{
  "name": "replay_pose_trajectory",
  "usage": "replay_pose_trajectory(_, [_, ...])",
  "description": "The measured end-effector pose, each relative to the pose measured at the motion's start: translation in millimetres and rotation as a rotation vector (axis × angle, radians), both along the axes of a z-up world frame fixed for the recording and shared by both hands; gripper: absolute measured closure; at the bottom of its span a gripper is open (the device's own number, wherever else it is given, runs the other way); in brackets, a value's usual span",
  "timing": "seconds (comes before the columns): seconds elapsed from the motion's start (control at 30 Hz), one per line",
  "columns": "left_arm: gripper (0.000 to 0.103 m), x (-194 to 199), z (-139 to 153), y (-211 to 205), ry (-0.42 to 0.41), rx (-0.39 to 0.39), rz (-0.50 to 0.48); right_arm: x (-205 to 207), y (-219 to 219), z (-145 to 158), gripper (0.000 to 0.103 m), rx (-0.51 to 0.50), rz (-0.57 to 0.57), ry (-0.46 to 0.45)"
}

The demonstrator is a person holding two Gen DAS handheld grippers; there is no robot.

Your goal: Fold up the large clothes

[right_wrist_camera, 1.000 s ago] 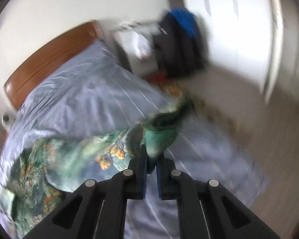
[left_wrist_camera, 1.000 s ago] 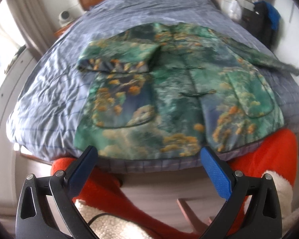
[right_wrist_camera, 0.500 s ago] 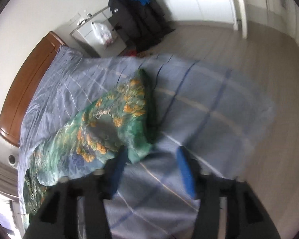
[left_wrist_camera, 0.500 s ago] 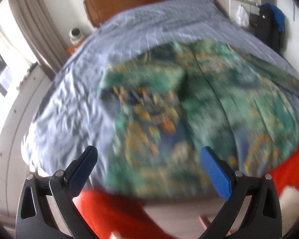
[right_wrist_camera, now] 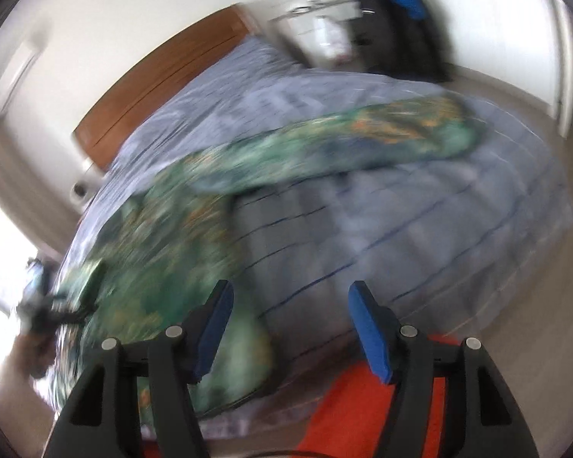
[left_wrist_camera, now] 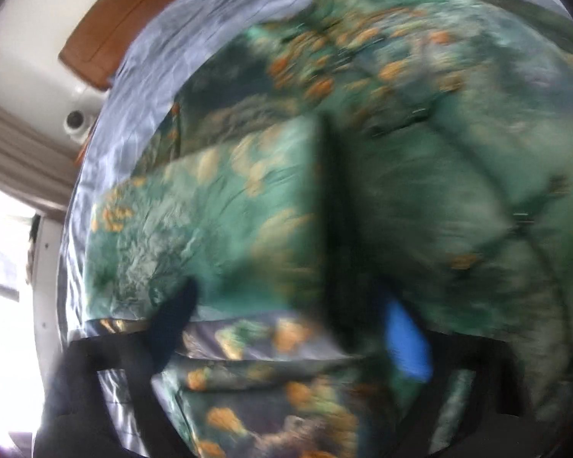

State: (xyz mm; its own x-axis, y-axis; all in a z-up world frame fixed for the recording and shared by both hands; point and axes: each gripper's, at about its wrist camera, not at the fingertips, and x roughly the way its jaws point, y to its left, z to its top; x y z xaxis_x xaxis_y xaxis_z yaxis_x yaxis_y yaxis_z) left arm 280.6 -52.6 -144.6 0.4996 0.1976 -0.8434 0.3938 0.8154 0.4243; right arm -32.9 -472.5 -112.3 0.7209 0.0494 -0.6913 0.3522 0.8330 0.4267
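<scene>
- The left claw (left_wrist_camera: 286,328) sits low over the jacket (left_wrist_camera: 420,175), its blue pads spread wide with nothing pinched between them; the left pad is a dark smear, the right one (left_wrist_camera: 407,337) a bright blue blur.
- Between those pads lies a folded-in sleeve (left_wrist_camera: 225,221) of the jacket, its dark cuff edge running straight up the middle of the left wrist view.
- The right claw (right_wrist_camera: 290,328) hangs above the near edge of the bed (right_wrist_camera: 420,229), jaws wide apart and holding nothing.
- The jacket is spread flat on the bed, a glossy, satin-looking green fabric with orange leaf-like patches; its other sleeve (right_wrist_camera: 363,141) stretches out long across the cover toward the far corner.
- The bed cover is grey-blue with thin dark lines and many fine wrinkles; a smooth brown wooden headboard (right_wrist_camera: 164,76) stands behind it.
- Something orange-red (right_wrist_camera: 363,408) shows under the right claw, cut off by the frame.
- Both views are smeared by motion, so the jacket's fastenings and a small dark thing (right_wrist_camera: 49,305) at the far left are hard to make out.
</scene>
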Motion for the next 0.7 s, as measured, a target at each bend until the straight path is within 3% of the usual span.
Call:
replay_pose_trajectory(0.03, [0.09,3.6,4.4,13.0,0.021,-0.056,0.034,1.4,11.1,3.0,0.041,-0.019,0.031,-0.004])
replay_pose_trajectory(0.13, [0.092,9.1,48.8,76.8,-0.041,-0.267,0.21,3.8,46.1,11.6,0.041,-0.091,0.13,-0.016])
replay_pose_trajectory(0.23, [0.092,5.8,103.7,162.2,-0.141,-0.414,0.38,4.9,66.7,17.5,0.041,-0.149,0.192,-0.028])
replay_pose_trajectory(0.33, [0.092,-1.9,140.3,251.1,-0.249,-0.472,0.553,7.6,80.9,18.6,0.041,-0.157,0.232,-0.034])
replay_pose_trajectory(0.4, [0.092,-9.6,154.0,309.3,-0.328,-0.433,0.677,10.7,86.4,18.5,0.041,-0.153,0.243,-0.035])
replay_pose_trajectory(0.5, [0.093,-16.1,142.9,383.1,-0.376,-0.355,0.853,21.3,95.4,15.4,0.041,-0.145,0.26,-0.024])
replay_pose_trajectory(0.57, [0.094,-17.0,113.6,424.8,-0.337,-0.327,0.962,25.8,102.3,13.7,0.041,-0.143,0.273,-0.015])
replay_pose_trajectory(0.7, [0.094,-15.1,42.7,465.8,-0.223,-0.322,1.079,29.2,117.4,11.3,0.041,-0.158,0.305,0.013])
